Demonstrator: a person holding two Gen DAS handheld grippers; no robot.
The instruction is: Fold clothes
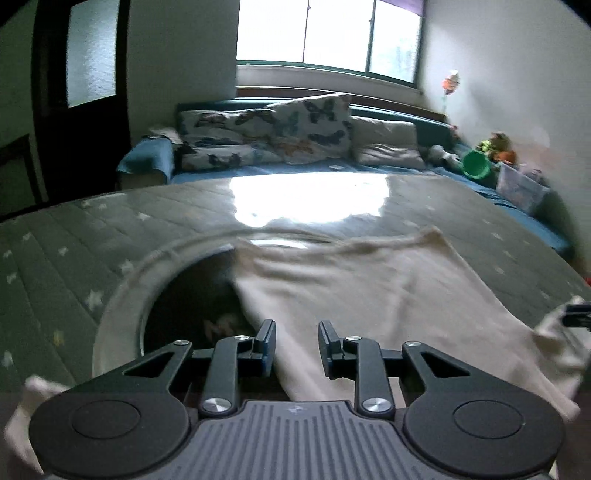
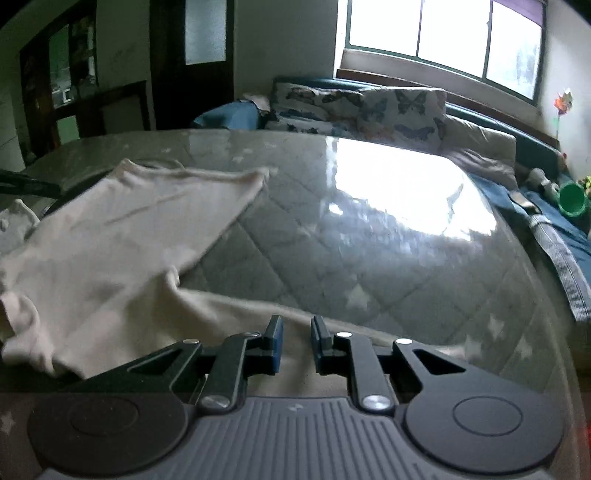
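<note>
Cream-coloured soft cotton garment (image 1: 369, 288), one only, spread partly flat on glossy grey-green quilted star-print bench (image 2: 369, 258), lapping over edge of round dark-centred opening (image 1: 177, 295) at its left side. Long axis running away from both grippers toward bright window (image 1: 328, 33). Near hem directly under and between jaws of left gripper (image 1: 297, 345) and right gripper (image 2: 297, 341); neither clearly nearer. Two grippers counted, jaws of each parted by narrow gap, cloth visible behind gap, nothing clamped. Fits either spreading out or an early fold; cannot tell which. Butterfly-print pillows (image 1: 266, 129) on sofa beyond.
</note>
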